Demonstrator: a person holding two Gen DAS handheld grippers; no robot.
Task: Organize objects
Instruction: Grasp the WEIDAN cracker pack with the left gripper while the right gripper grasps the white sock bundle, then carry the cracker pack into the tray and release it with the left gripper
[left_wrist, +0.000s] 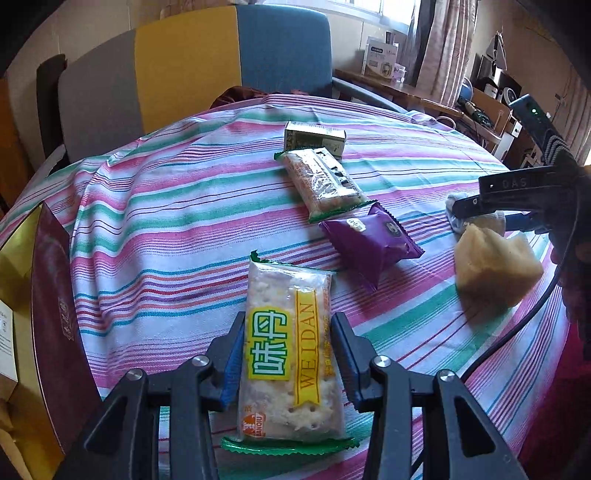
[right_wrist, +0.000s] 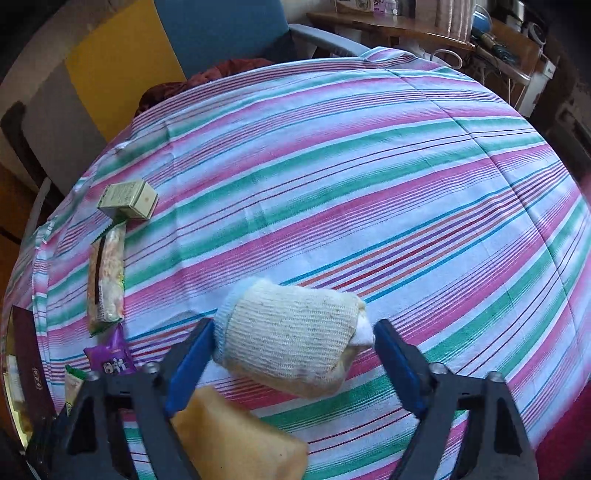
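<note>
My left gripper is shut on a cracker packet with a yellow "WEIDAN" label, its far end over the striped tablecloth. Beyond it lie a purple snack pouch, a second cracker packet and a small green-white box. My right gripper is open with its fingers either side of a rolled cream sock; it also shows in the left wrist view. A yellow sponge lies below the right gripper's left finger, and also shows in the left wrist view.
A dark red box with a gold rim stands at the table's left edge. A chair with grey, yellow and blue panels stands behind the table. A cluttered wooden desk is at the back right. A black cable hangs from the right gripper.
</note>
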